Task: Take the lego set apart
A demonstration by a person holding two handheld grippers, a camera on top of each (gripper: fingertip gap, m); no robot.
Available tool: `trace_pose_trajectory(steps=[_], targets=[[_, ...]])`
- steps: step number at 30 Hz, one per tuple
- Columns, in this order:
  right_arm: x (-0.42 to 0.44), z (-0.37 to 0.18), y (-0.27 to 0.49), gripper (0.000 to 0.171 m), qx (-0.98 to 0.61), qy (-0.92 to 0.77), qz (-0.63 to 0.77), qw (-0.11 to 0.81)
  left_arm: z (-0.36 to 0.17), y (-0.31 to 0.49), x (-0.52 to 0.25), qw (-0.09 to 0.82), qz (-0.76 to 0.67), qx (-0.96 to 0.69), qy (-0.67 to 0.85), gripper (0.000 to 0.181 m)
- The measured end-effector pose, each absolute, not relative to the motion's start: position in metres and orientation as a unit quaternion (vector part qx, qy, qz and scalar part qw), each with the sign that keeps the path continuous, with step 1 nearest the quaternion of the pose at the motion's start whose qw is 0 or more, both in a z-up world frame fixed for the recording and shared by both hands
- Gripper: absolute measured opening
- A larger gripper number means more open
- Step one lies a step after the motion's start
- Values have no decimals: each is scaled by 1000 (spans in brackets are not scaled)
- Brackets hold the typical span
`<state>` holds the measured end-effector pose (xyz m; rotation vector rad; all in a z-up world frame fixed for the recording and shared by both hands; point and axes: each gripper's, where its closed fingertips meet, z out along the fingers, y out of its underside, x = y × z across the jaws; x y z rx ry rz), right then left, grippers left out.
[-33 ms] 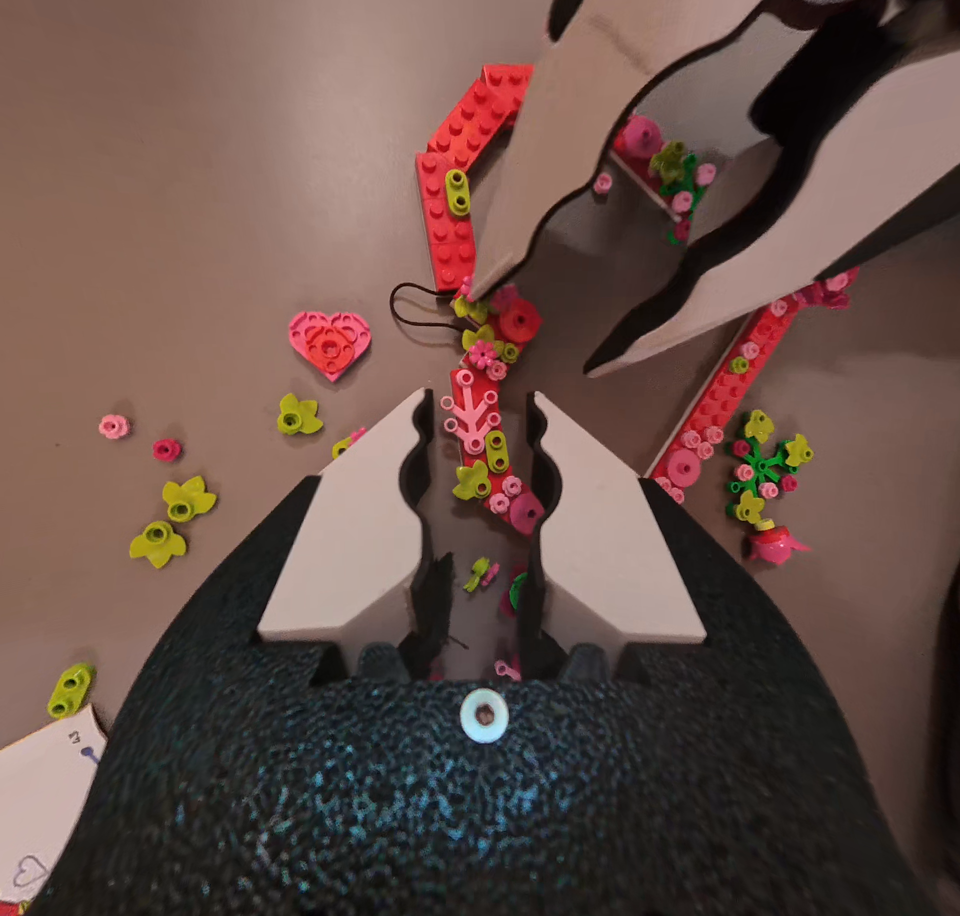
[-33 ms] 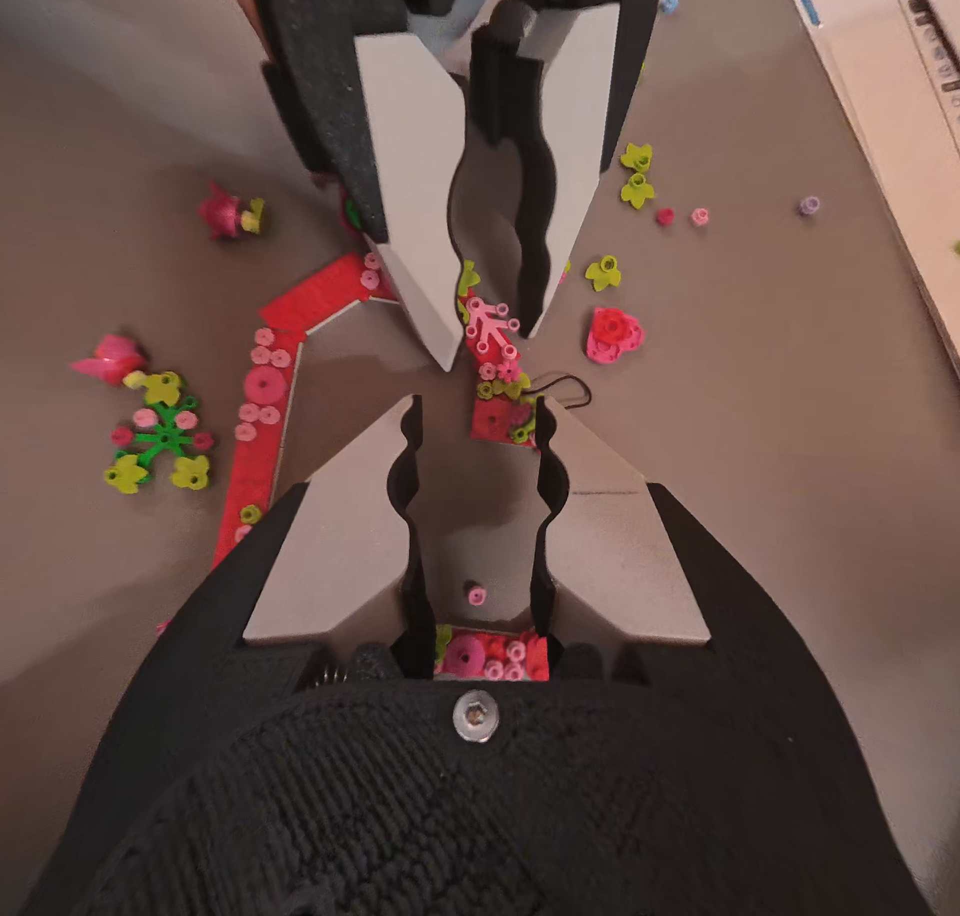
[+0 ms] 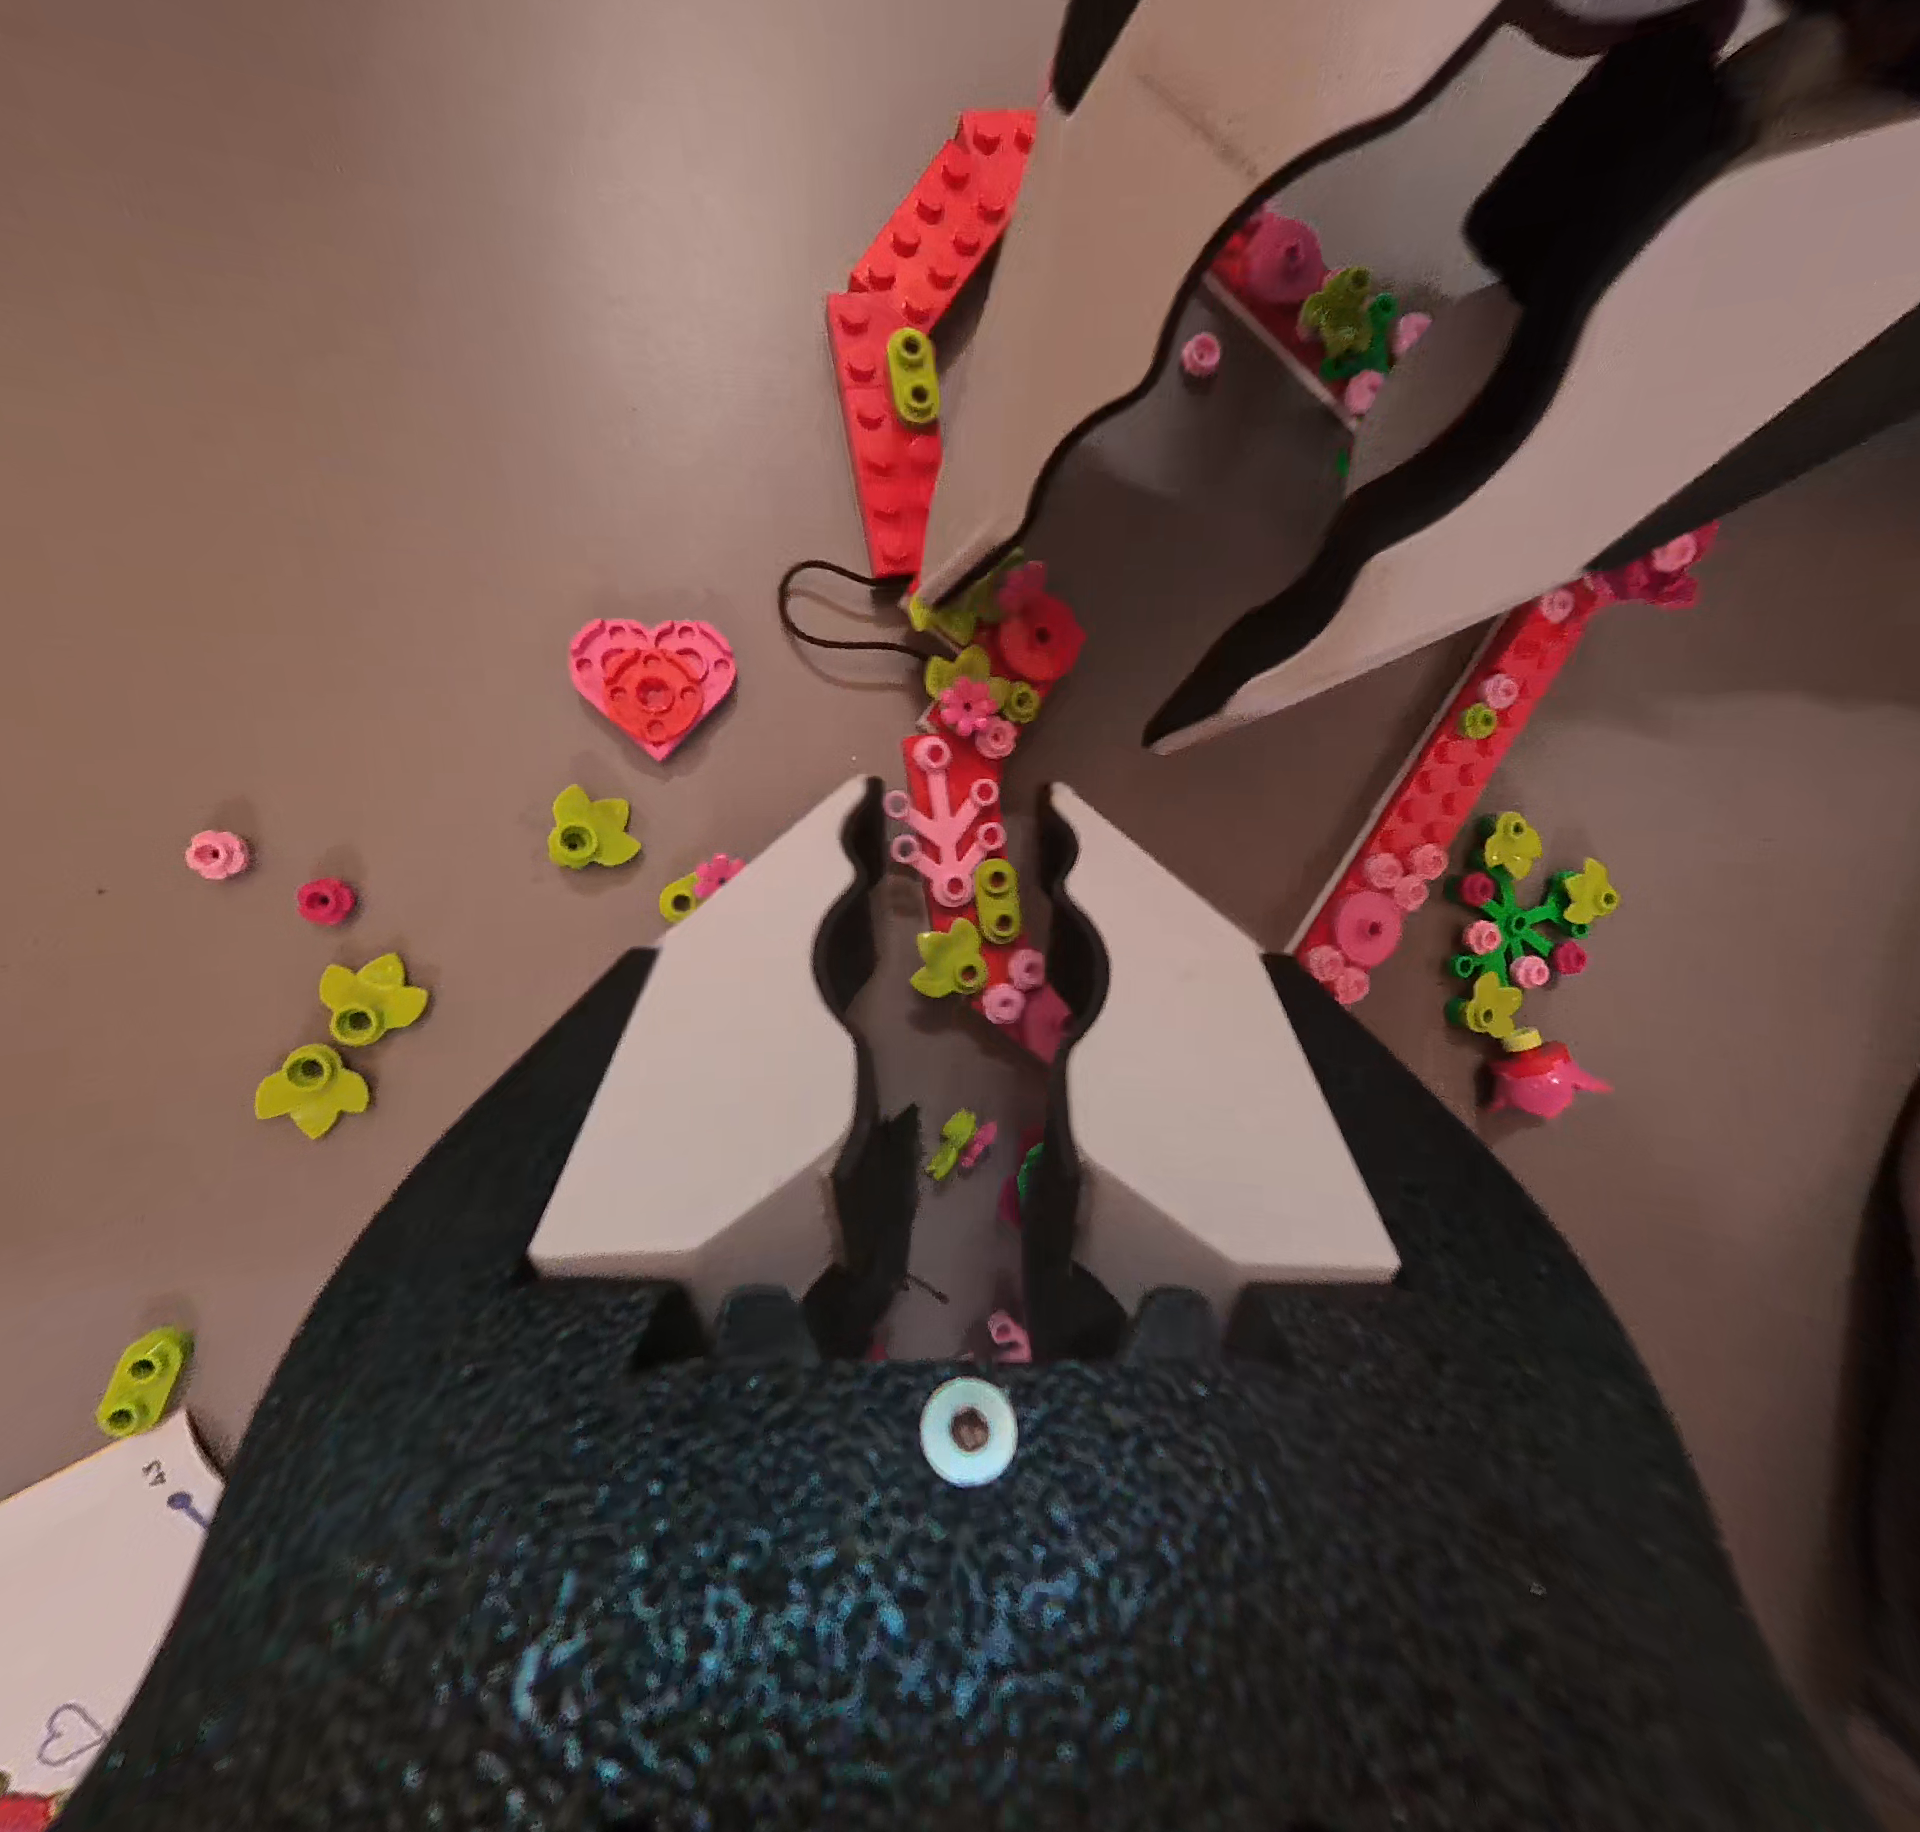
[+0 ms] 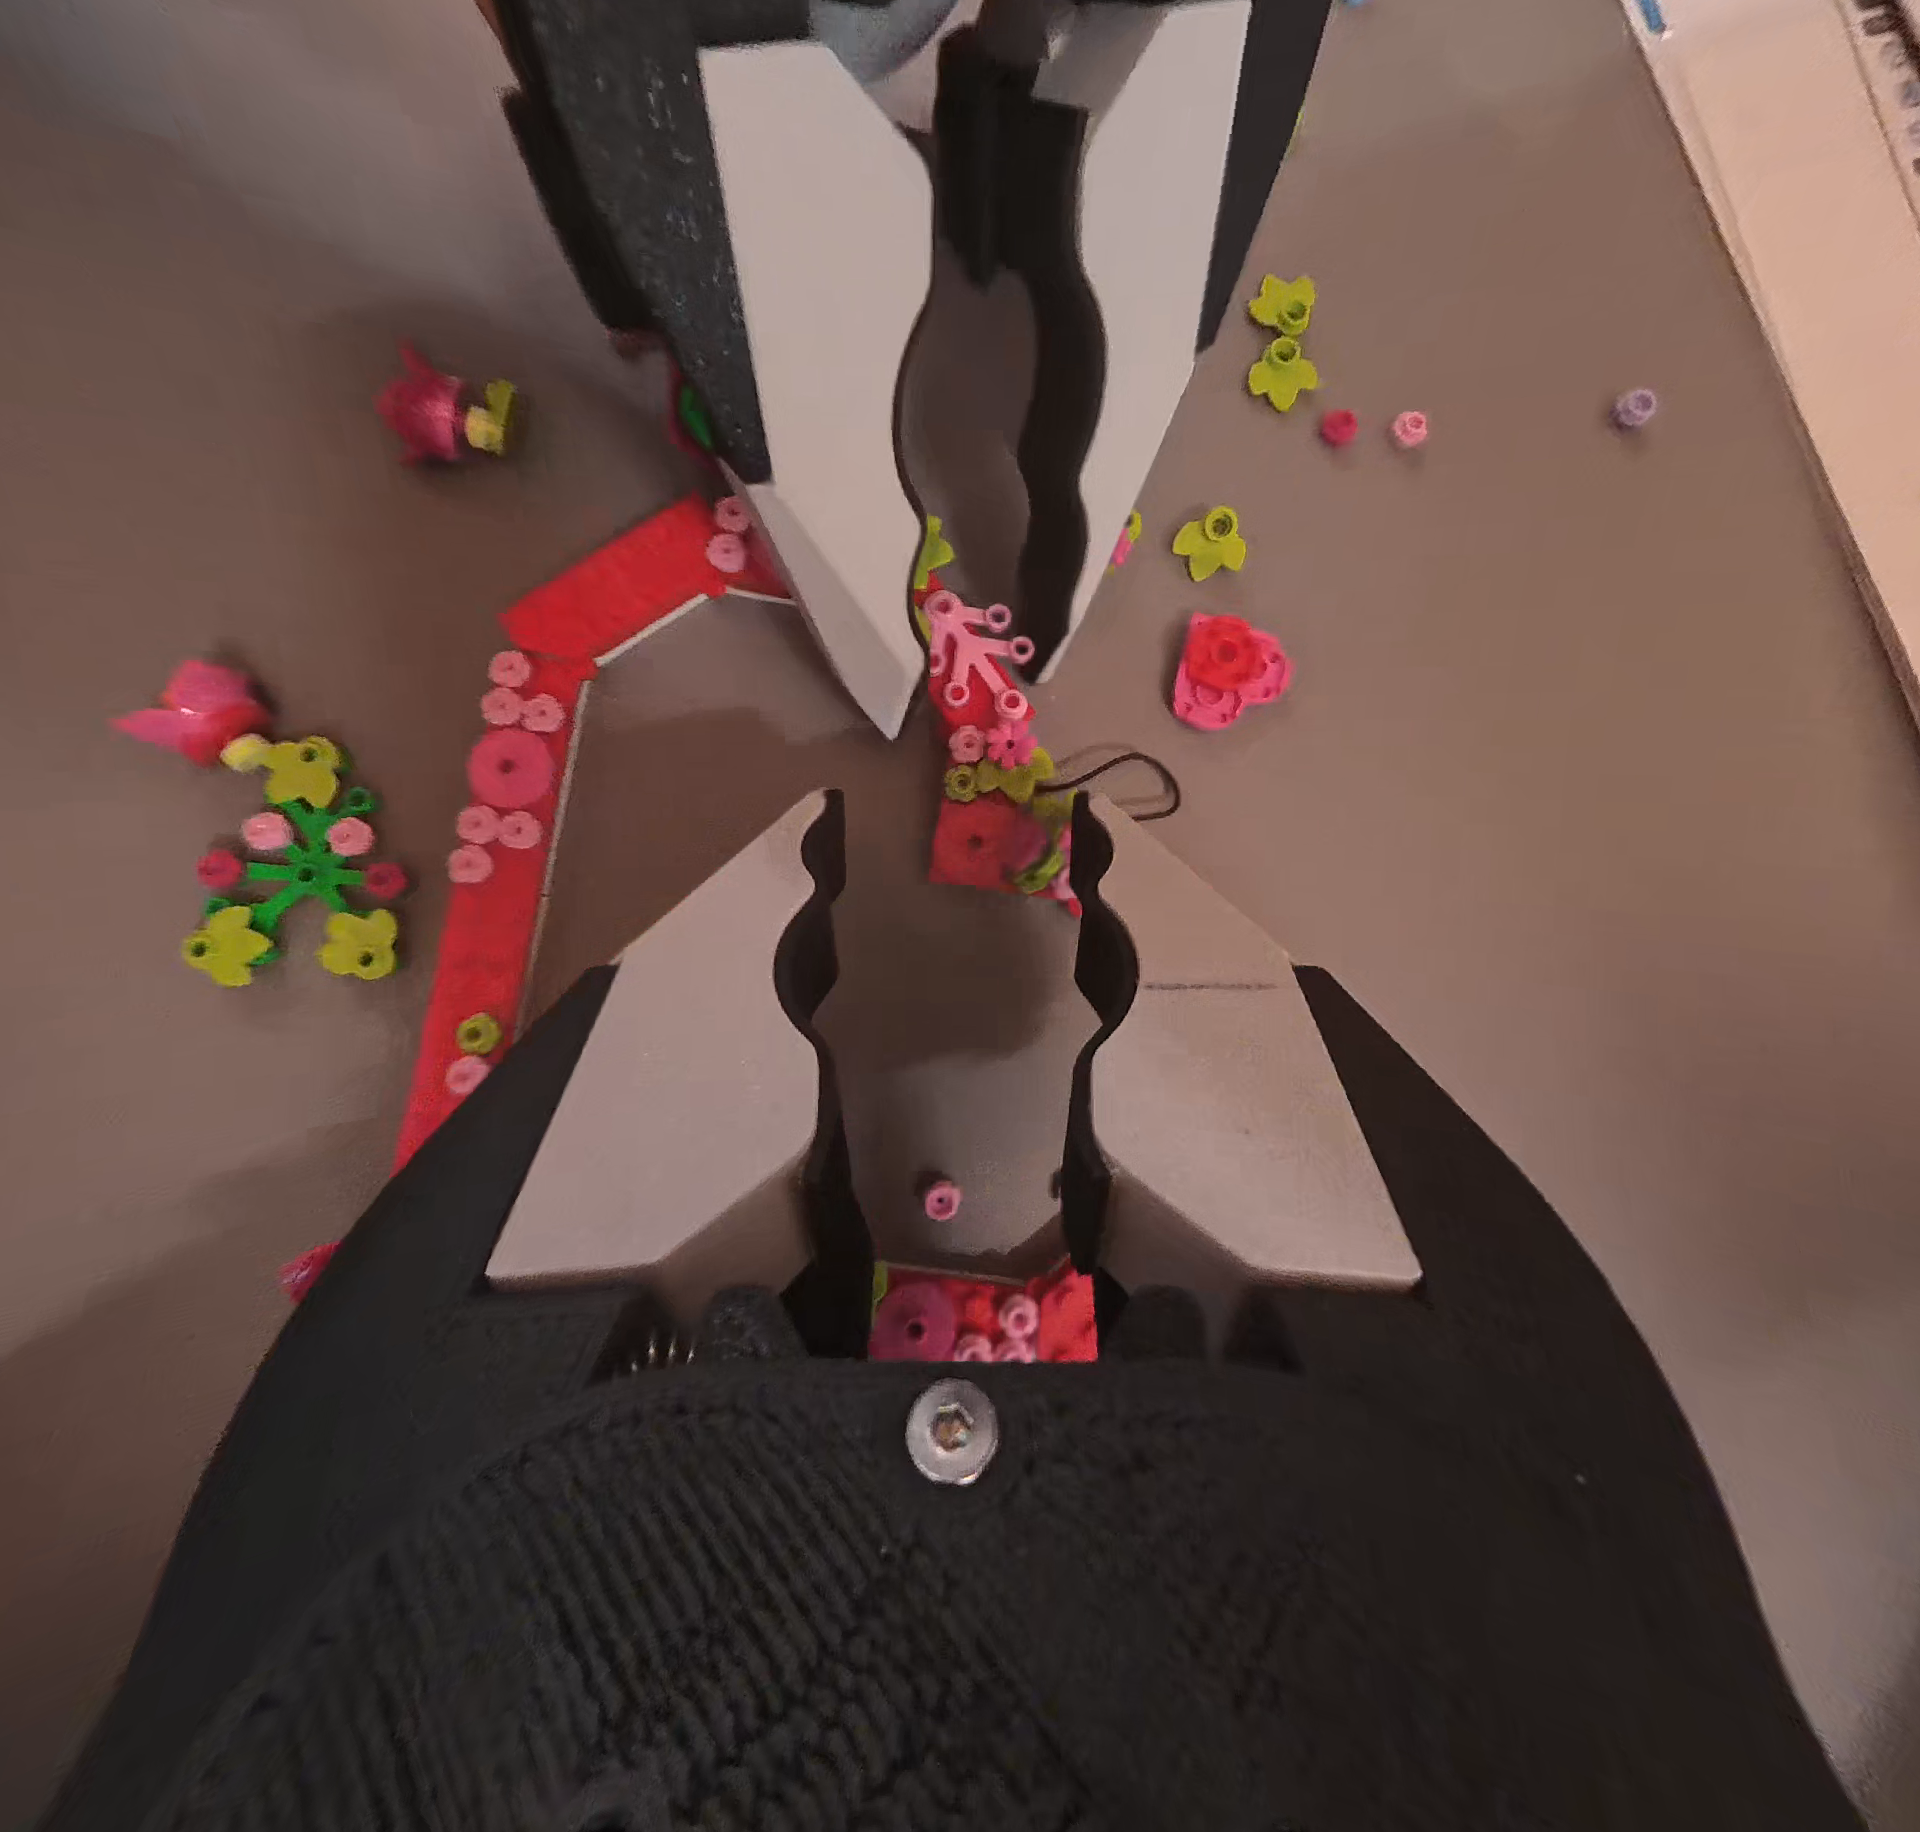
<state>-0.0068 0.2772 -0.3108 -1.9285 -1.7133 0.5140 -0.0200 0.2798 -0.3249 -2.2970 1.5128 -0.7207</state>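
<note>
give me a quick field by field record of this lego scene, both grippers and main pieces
surface: brown table
left gripper: open, jaws either side of the decorated red strip
right gripper: open, one fingertip at the strip's far end by the red round flower
black cord: looped beside that end
pink heart: loose, apart from the strip
bare red plates: lying beyond the strip
second red strip: flowers still attached
green stem cluster: loose beside it
lime leaves: scattered
progress: partly dismantled
</note>
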Motion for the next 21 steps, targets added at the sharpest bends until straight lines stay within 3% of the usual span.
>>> trace_pose_trajectory(steps=[4, 6, 19, 20, 21], targets=[[-9, -326, 282, 42, -707, -648, 163, 233, -326, 277, -22, 131, -235, -789, 552, 19], [-13, -327, 282, 33, -705, -650, 161, 233, -326, 277, -22, 144, -215, -779, 572, 19], [-15, -327, 283, 29, -721, -623, 166, 254, -310, 281, -24, 401, -78, -663, 627, 13], [-14, -327, 283, 29, -723, -620, 166, 255, -303, 282, -26, 422, -79, -658, 619, 0], [-13, -327, 284, 23, -726, -616, 165, 257, -294, 280, -29, 436, -90, -655, 610, 0]])
